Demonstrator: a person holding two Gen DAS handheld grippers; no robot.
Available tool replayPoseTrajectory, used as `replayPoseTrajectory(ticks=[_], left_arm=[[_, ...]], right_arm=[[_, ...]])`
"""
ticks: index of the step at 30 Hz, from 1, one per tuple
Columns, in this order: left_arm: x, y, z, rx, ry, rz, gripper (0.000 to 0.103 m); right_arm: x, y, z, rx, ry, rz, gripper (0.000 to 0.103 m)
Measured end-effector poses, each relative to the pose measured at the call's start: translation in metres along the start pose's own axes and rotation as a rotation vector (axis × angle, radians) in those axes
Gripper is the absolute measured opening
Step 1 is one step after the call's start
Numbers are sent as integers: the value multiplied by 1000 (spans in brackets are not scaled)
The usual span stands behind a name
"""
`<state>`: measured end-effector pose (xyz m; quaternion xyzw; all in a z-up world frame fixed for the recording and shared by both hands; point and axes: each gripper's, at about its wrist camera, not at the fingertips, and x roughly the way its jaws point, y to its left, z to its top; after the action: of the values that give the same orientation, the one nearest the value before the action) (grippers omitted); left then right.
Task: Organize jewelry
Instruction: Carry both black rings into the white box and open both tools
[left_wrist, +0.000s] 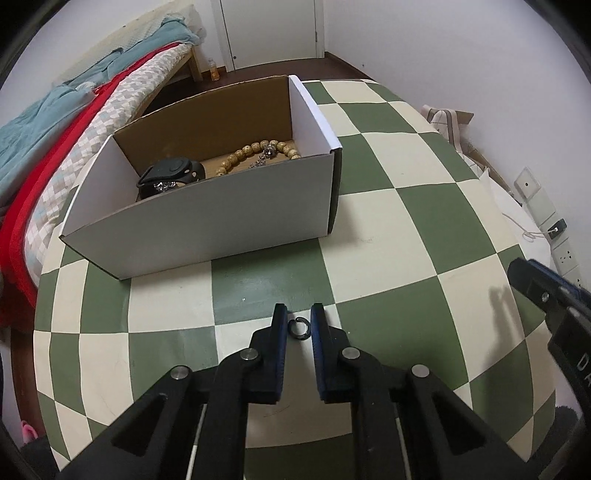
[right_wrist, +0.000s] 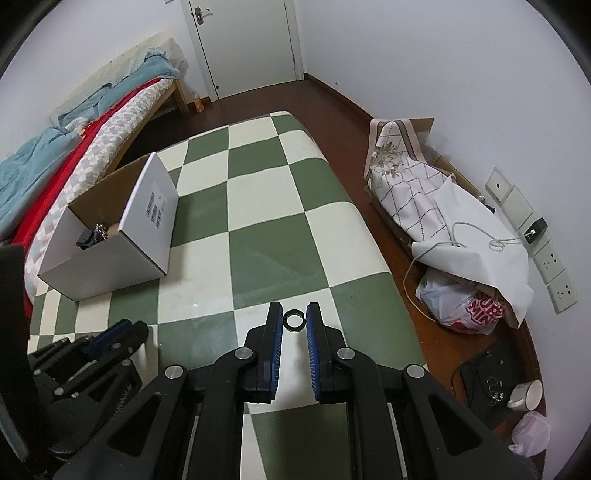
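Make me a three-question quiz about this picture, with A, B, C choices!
1. Where is the bead bracelet?
A. on the bed
B. inside the box
C. on the floor

2. What colours are the tablecloth squares?
A. red and blue
B. black and yellow
C. green and cream

3. How is the box?
A. open on top
B. taped shut
C. tipped on its side

Answers:
1. B, the bead bracelet lies on the cardboard bottom of the box.
2. C, the tablecloth is a green and cream checkerboard.
3. A, the box stands upright with no lid, so you can see inside.
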<state>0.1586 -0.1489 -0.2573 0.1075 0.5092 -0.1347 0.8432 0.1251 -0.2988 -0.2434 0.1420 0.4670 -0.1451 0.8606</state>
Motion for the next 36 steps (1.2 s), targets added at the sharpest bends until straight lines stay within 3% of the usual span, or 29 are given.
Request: replayPoseTrajectory(ticks=[10, 18, 24, 27, 31, 36], left_arm=[[-33, 17, 4, -19, -48, -27, 10], [-99, 88, 51, -110, -137, -49, 10], [-84, 144, 93, -162, -82, -37, 10], [-66, 164, 108, -200, -34, -62, 10], [-44, 175, 126, -210, 22, -88, 10], [-29, 180, 139, -237, 76, -62, 15]], right_arm=[[-24, 12, 15, 7, -50, 54, 14], [-48, 58, 56, -19, -81, 201, 14], [-21, 113, 93, -51, 17, 325, 14], [4, 137, 106, -70, 93, 341, 14], [31, 156, 122, -94, 166, 328, 14], [56, 169, 138, -134, 234, 286, 14]])
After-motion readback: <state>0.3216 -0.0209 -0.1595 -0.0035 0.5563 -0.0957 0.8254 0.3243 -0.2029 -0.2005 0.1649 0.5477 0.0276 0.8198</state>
